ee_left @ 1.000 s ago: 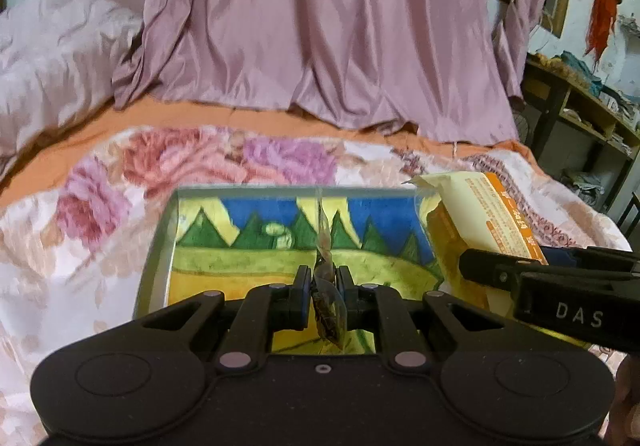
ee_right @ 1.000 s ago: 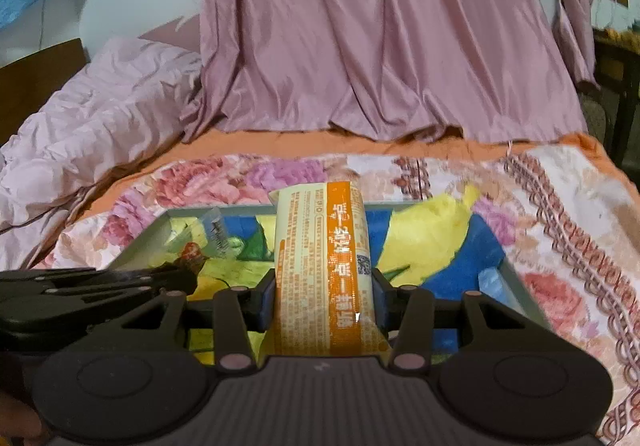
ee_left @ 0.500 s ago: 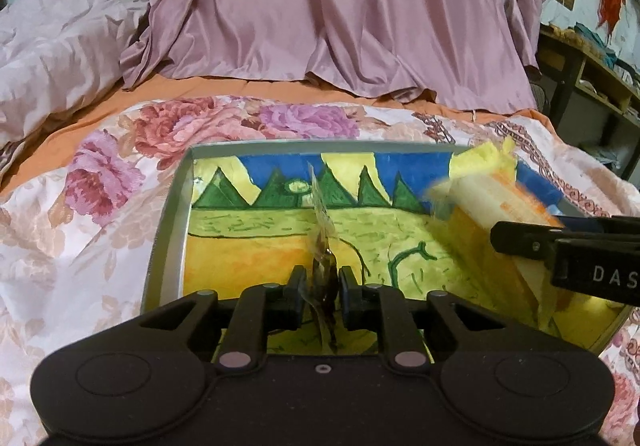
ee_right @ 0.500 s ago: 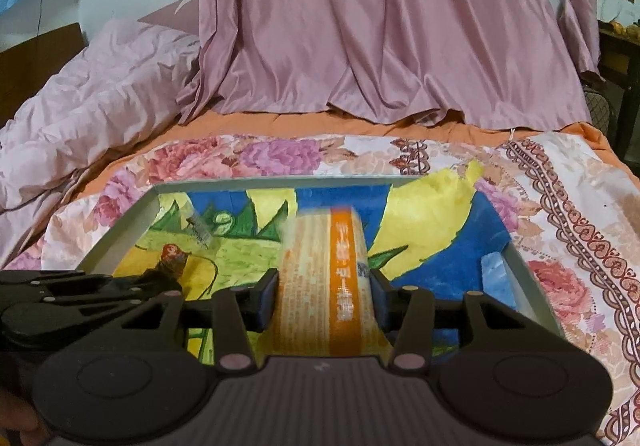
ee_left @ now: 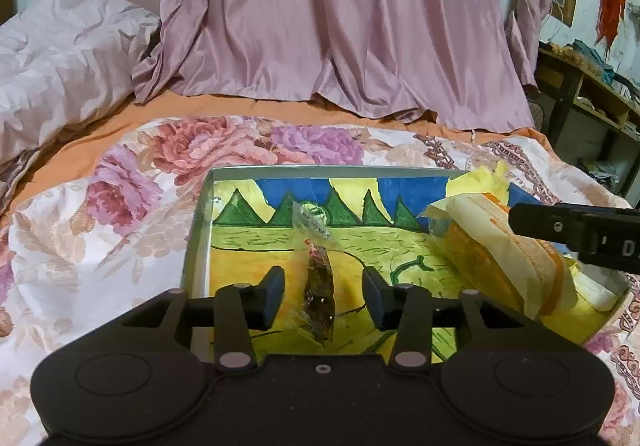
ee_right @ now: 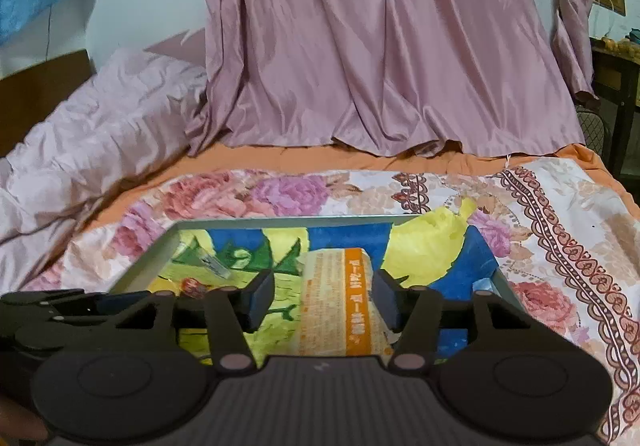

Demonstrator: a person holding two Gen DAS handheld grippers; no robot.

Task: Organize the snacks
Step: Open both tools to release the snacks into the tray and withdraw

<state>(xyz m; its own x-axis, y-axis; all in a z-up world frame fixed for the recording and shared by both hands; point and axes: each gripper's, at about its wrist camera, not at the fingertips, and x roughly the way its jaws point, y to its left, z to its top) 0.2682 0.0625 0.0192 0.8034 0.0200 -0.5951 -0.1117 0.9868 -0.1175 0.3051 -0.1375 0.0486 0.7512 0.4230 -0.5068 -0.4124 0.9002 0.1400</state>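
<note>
Left gripper [ee_left: 323, 292] gapes around a clear, dark-filled packet [ee_left: 318, 296]; right gripper [ee_right: 323, 296] gapes around a cream, orange-striped packet [ee_right: 340, 310] in the painted tray [ee_left: 198, 242].

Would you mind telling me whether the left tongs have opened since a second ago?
Yes. The left tongs were clamped on the clear snack packet; now they stand spread apart on either side, and the packet lies on the painted tray.
</note>
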